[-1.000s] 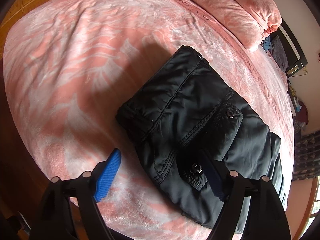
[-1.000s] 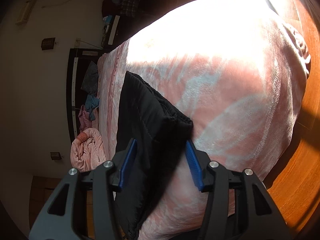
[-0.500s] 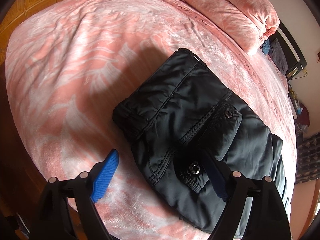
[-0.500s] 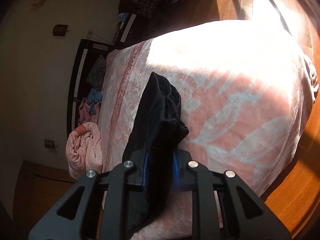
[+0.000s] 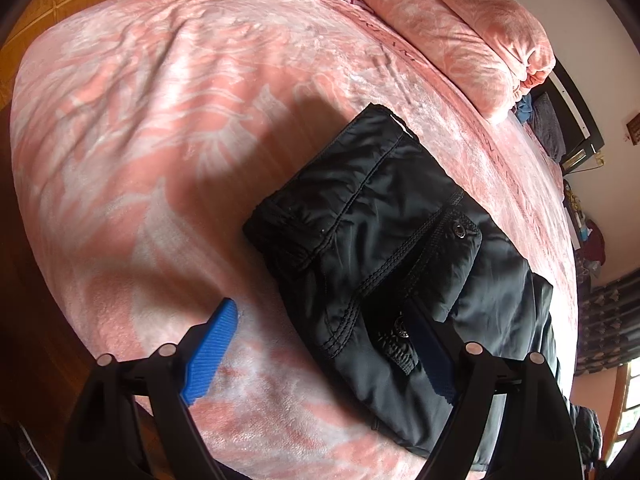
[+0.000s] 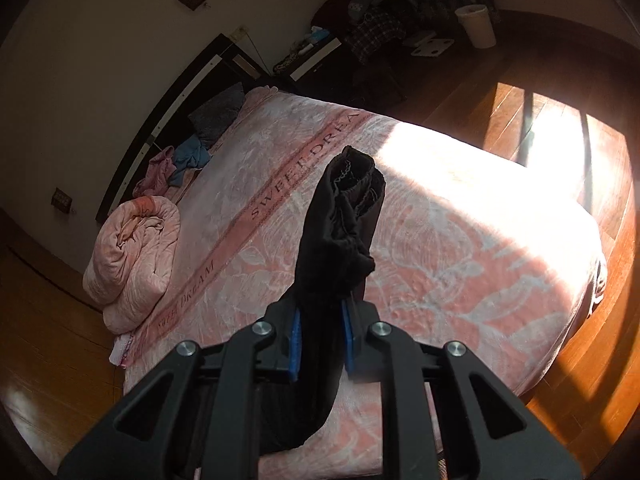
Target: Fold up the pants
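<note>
Black pants (image 5: 400,248) lie folded into a thick stack on a pink bed (image 5: 168,128), near its front edge. 2 snap buttons show on the top layer, w/ stitched pocket flaps around them.

L gripper (image 5: 324,354) is spread wide, low over the bed. Its L pad (image 5: 208,354) sits above bare blanket, apart from the cloth; the R pad (image 5: 430,354) is over the pants' near corner by the lower snap. Can't tell if that pad touches the fabric.

R gripper (image 6: 320,340) is pressed together on a bunch of the pants (image 6: 340,232), blue pads on both sides of the cloth. The pinched part sticks up ahead of the fingers, open hem at the top.

Rolled pink quilt (image 6: 132,256) sits at the bed's far side. Loose clothes (image 6: 180,160) are piled by the dark headboard (image 6: 168,116). A pale bin (image 6: 478,26) stands on the wood floor (image 6: 560,96); contents not visible.
</note>
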Available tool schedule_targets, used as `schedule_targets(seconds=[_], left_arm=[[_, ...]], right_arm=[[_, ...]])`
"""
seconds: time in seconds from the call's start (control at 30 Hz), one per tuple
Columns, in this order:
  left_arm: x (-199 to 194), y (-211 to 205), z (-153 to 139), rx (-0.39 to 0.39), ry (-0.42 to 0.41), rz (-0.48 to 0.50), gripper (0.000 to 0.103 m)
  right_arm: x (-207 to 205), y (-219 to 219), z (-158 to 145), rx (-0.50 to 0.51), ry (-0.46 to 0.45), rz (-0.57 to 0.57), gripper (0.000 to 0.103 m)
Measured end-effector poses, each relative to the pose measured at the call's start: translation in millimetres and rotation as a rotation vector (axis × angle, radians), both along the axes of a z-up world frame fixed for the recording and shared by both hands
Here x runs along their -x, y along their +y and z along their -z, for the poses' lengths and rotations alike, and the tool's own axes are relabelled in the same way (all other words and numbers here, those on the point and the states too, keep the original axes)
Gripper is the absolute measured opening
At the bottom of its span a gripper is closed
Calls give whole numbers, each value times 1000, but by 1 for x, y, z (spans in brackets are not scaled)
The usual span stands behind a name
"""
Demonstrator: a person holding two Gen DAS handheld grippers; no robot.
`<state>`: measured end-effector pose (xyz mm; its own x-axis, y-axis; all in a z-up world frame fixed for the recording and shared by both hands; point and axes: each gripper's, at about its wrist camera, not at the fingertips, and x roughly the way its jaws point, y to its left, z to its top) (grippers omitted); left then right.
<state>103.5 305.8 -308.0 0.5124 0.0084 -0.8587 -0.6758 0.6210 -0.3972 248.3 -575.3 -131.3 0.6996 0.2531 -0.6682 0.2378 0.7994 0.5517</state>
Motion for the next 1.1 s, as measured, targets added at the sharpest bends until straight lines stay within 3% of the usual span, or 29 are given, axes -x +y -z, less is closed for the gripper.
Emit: schedule_targets(seconds=[0.33, 0.63, 1.1], left_arm=[[12, 10, -4, 1, -42, 6, 85], [22, 17, -2, 15, -66, -17, 85], [40, -10, -8, -63, -188, -154, 86]], right_arm=[[-10, 62, -50, 110, -51, -88, 14], [-8, 96, -69, 160, -75, -126, 13], [-4, 143, -83, 208, -113, -185, 13]])
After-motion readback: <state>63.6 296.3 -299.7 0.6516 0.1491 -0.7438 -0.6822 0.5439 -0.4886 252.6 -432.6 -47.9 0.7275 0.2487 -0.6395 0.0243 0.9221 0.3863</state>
